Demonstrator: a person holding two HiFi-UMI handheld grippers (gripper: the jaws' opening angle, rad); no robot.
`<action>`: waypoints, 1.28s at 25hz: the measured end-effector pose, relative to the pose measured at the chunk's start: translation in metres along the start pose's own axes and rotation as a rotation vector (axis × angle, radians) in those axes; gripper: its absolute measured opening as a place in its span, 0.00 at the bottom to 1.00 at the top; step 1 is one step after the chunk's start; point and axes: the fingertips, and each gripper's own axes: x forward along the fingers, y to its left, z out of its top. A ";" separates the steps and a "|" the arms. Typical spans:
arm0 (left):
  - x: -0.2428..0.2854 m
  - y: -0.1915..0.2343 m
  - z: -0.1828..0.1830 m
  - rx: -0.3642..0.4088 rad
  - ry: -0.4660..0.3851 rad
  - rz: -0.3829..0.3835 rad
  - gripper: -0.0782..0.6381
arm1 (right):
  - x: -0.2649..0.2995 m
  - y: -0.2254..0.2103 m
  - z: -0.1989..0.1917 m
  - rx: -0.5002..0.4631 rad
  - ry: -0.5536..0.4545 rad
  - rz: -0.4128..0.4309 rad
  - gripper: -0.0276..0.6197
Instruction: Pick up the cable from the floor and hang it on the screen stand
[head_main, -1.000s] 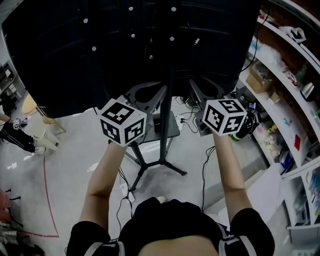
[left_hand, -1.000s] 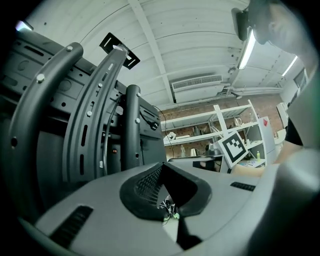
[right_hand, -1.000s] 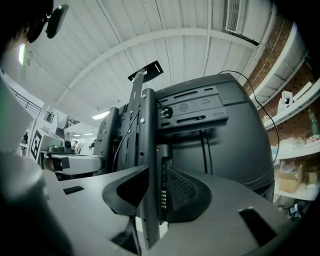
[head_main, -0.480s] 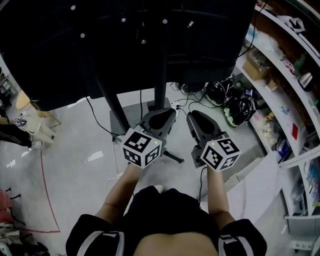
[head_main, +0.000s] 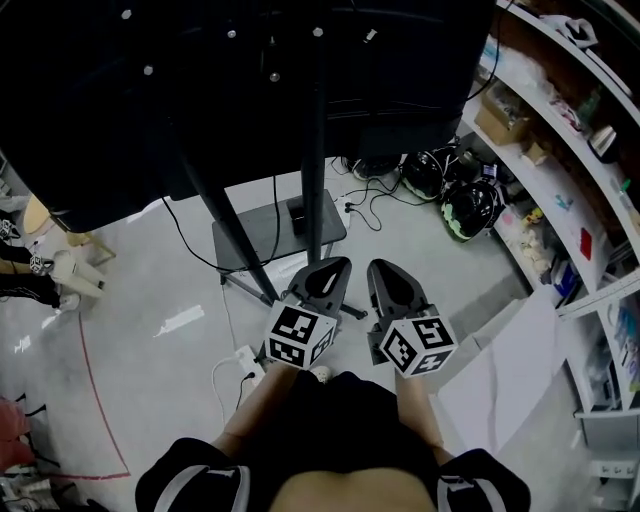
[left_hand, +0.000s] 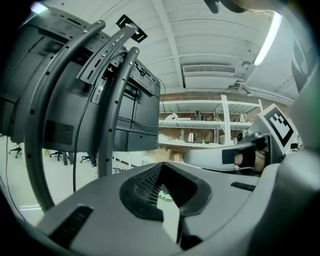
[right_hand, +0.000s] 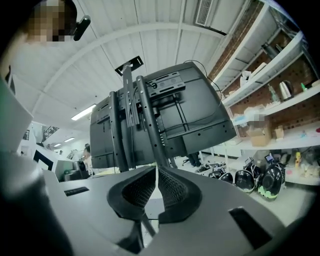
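The screen stand (head_main: 315, 150) carries a big black screen (head_main: 200, 80) and rests on a dark base plate (head_main: 275, 235). A thin black cable (head_main: 372, 207) lies looped on the floor right of the base. A white cable with a power strip (head_main: 243, 362) lies left of my arms. My left gripper (head_main: 335, 265) and right gripper (head_main: 380, 268) hang side by side close to my body, above the floor, apart from both cables. The left gripper (left_hand: 161, 167) is shut and empty. The right gripper (right_hand: 156, 170) is closing, its pads almost meeting with nothing between them.
Shelves (head_main: 560, 180) full of small items run along the right. Black helmets (head_main: 470, 210) sit on the floor below them. A white board (head_main: 510, 370) leans at lower right. A red line (head_main: 95, 390) marks the floor at left, near a person's legs (head_main: 20, 270).
Both grippers have come down from in front of the screen to low near my body. The stand's base and the floor cables have come into sight.
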 end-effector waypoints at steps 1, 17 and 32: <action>-0.003 -0.002 -0.005 -0.007 0.004 -0.003 0.12 | 0.000 0.003 -0.005 0.005 -0.001 -0.010 0.10; -0.025 0.003 -0.043 -0.005 0.044 -0.048 0.12 | 0.008 0.020 -0.040 -0.017 -0.008 -0.096 0.08; -0.034 0.023 -0.045 -0.038 0.031 0.004 0.12 | 0.027 0.039 -0.047 -0.014 0.012 -0.040 0.08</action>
